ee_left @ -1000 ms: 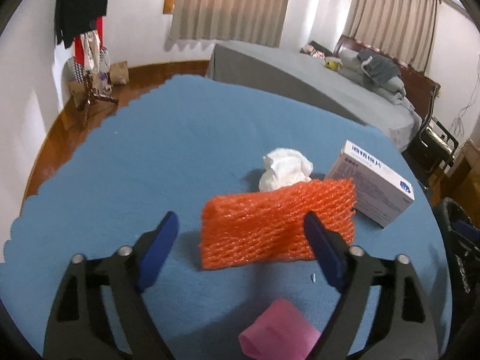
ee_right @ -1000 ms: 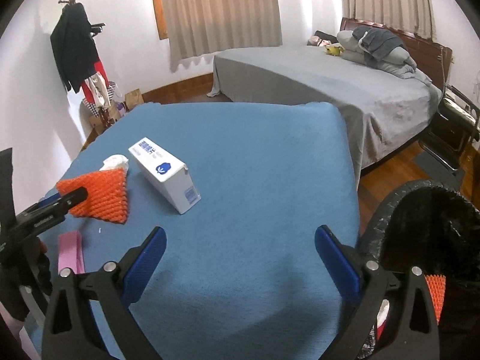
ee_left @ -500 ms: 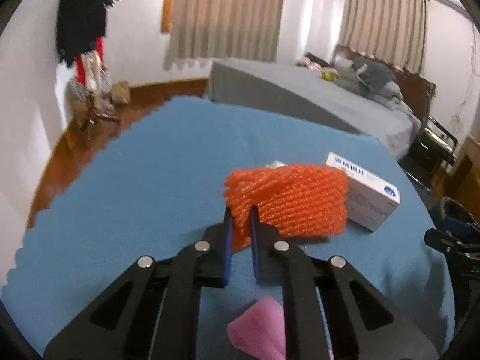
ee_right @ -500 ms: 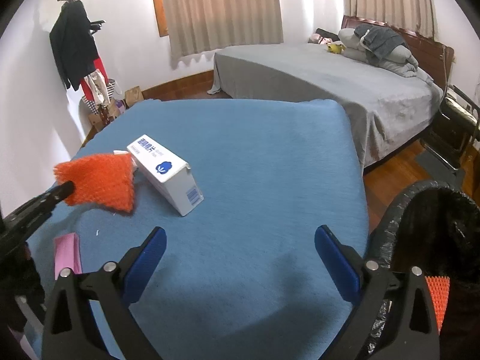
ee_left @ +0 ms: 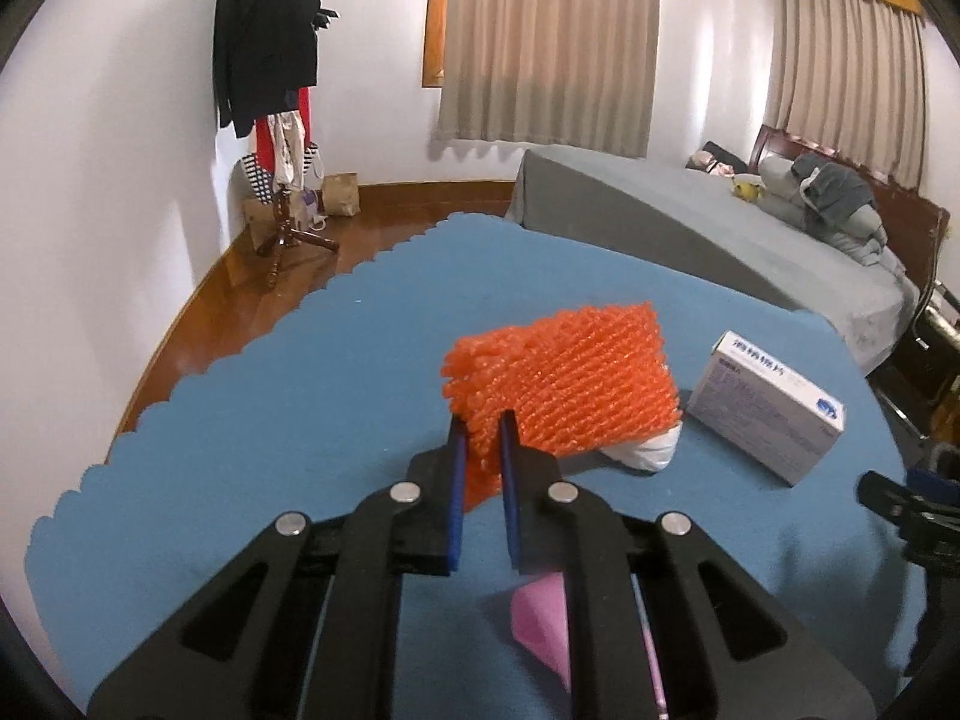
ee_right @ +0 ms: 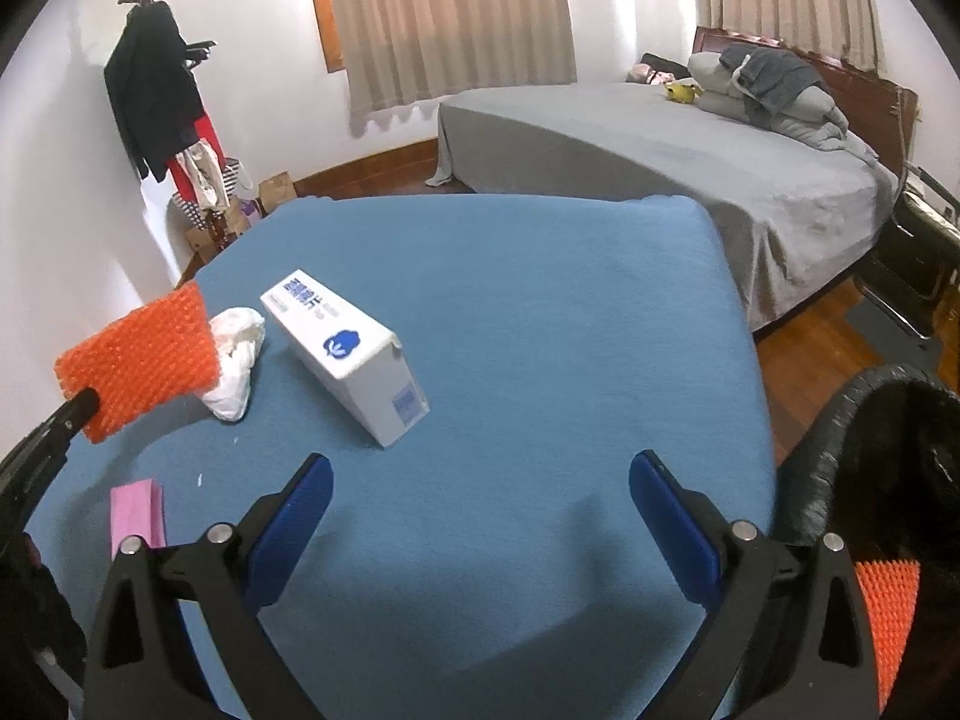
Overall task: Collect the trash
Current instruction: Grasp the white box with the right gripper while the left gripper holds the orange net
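My left gripper (ee_left: pixel 478 420) is shut on the near corner of an orange foam net (ee_left: pixel 564 381) and holds it up off the blue table (ee_left: pixel 336 372). The same net (ee_right: pixel 141 354) shows at the left in the right wrist view, lifted above a crumpled white tissue (ee_right: pixel 237 354). That tissue (ee_left: pixel 645 450) peeks out under the net. A white box (ee_right: pixel 345 354) lies beside the tissue. A pink piece (ee_right: pixel 139 516) lies near the front left. My right gripper (ee_right: pixel 480 501) hangs open over bare cloth, with nothing between its fingers.
A black-lined trash bin (ee_right: pixel 870 480) stands off the table's right edge, with an orange net piece (ee_right: pixel 888 612) inside. A grey bed (ee_right: pixel 660 144) stands behind the table. A coat stand (ee_left: pixel 276 120) with clothes is at the far left.
My left gripper closed on the orange net and lifted it off the table, uncovering the tissue below. The right gripper drifted slightly toward the box.
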A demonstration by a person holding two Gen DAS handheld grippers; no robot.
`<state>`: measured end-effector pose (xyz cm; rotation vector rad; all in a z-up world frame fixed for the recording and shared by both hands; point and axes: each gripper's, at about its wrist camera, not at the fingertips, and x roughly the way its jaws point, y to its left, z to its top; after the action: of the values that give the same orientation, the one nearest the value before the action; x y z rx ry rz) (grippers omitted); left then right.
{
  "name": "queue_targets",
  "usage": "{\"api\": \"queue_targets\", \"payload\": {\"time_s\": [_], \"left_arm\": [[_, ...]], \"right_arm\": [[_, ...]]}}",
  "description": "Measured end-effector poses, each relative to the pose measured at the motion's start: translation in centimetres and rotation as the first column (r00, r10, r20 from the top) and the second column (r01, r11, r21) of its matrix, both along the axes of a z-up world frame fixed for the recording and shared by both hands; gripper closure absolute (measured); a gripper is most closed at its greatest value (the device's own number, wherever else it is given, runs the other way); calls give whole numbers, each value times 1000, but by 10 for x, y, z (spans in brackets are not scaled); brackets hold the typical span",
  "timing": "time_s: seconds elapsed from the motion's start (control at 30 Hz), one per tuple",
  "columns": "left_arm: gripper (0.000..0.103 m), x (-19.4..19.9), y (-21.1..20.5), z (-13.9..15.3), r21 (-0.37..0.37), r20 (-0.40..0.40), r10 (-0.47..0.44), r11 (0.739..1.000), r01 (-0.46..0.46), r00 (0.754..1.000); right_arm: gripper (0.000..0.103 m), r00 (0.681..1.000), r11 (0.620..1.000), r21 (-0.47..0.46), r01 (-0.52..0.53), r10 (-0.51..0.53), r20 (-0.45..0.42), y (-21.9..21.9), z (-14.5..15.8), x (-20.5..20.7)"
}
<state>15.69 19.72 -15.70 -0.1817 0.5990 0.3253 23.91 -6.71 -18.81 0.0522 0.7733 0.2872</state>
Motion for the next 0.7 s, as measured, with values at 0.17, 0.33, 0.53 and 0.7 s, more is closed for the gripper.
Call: {"api": "queue_targets", "payload": {"time_s": [0.17, 0.33, 0.53, 0.7], "left_arm": [[93, 3, -1, 0, -8, 8, -25, 1000, 25, 1000], [93, 5, -2, 1, -6, 12, -27, 1000, 27, 1000], [93, 12, -4, 6, 9, 19, -41, 999, 41, 999], [93, 8, -9, 8, 25, 26, -54, 998, 54, 998]], "right_arm": [[10, 998, 998, 3, -55, 55, 5, 19, -2, 17], [18, 992, 992, -10, -122, 122, 13, 40, -3, 31], [57, 981, 981, 4, -193, 193, -16, 50, -6, 41], [64, 982, 981, 25, -191, 191, -7, 41, 3, 29]]}}
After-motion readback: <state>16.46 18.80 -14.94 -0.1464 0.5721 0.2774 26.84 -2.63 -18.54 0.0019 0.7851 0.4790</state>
